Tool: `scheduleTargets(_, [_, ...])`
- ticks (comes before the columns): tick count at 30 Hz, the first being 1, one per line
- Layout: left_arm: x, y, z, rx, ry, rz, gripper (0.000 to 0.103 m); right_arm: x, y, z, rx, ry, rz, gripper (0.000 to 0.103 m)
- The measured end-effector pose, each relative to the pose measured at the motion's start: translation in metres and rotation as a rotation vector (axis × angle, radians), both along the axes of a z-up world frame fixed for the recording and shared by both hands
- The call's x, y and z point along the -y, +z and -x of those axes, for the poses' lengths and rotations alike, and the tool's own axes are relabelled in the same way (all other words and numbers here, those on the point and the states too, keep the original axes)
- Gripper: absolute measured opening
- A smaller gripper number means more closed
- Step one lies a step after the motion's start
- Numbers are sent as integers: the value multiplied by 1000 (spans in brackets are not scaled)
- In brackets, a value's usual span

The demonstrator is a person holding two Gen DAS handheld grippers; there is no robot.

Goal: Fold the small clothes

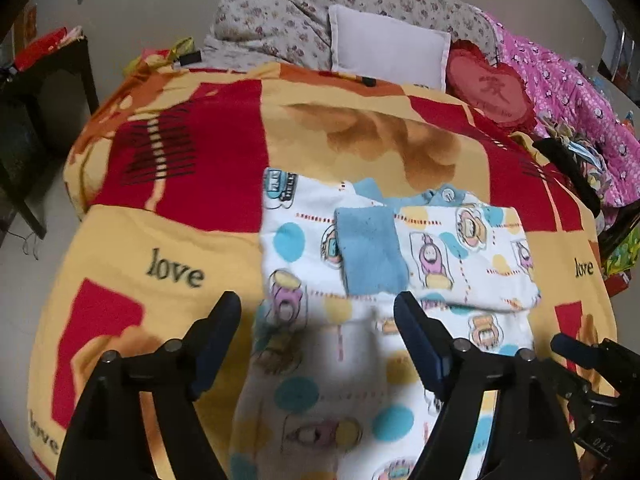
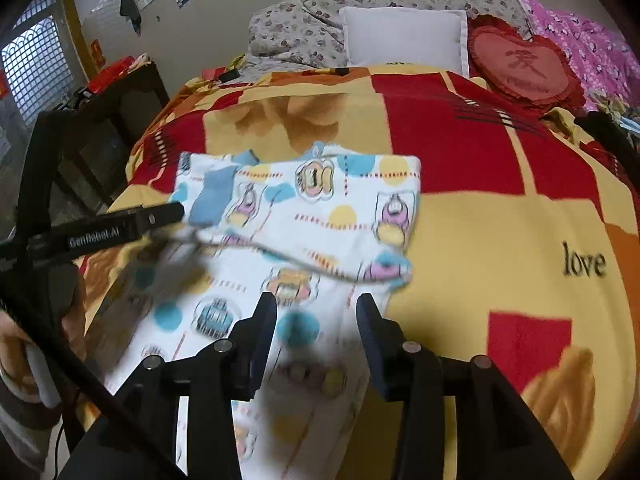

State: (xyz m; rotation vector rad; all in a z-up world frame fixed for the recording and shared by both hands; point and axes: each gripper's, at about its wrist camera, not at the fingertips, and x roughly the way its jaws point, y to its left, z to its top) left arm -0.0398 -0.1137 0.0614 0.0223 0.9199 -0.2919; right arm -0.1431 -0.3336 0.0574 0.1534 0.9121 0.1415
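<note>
A small white baby garment (image 1: 472,256) with cartoon prints, blue and yellow dots and a blue cuff (image 1: 370,250) lies on the red-and-yellow blanket (image 1: 192,168), sleeves folded in over the body. It shows in the right wrist view too (image 2: 320,208). My left gripper (image 1: 318,312) is open above the garment's lower half, holding nothing. My right gripper (image 2: 316,312) is open over the garment's lower part, holding nothing. The right gripper's tip shows at the lower right of the left wrist view (image 1: 568,346). The left gripper reaches in from the left of the right wrist view (image 2: 176,212).
A white pillow (image 1: 390,50), a red heart cushion (image 1: 490,90), a floral quilt (image 1: 280,20) and pink bedding (image 1: 568,80) lie at the bed's far end. A dark side table (image 1: 48,80) stands left of the bed. A window (image 2: 36,68) is at far left.
</note>
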Motion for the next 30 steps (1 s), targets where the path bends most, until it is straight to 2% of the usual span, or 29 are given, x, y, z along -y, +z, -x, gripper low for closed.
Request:
scheduleTargets(6, [-15,9,30,13,-8,-8,82,-12,2,34,7,28,4,45])
scheduleTargets(10, [-30,8,47,4,7,2,82,-16,1,51,-7,44,2,54])
scheduleTargets(15, [-58,3,68,-42,9,56,82,-14,-6,71,-40,36,27,54])
scheduleTargets(19, [-88,-6,83,-71,44,69,83,-2,-8,85,-57,12,24,58])
scheduleTargets(24, [-110,-15,94,-110,74,130,86,9,-15,88,-81,-10,-36,58])
scheduleTargets(30, [-104,-26,98,-154,37,165,86,3,-27,91,-121,18,-109,58])
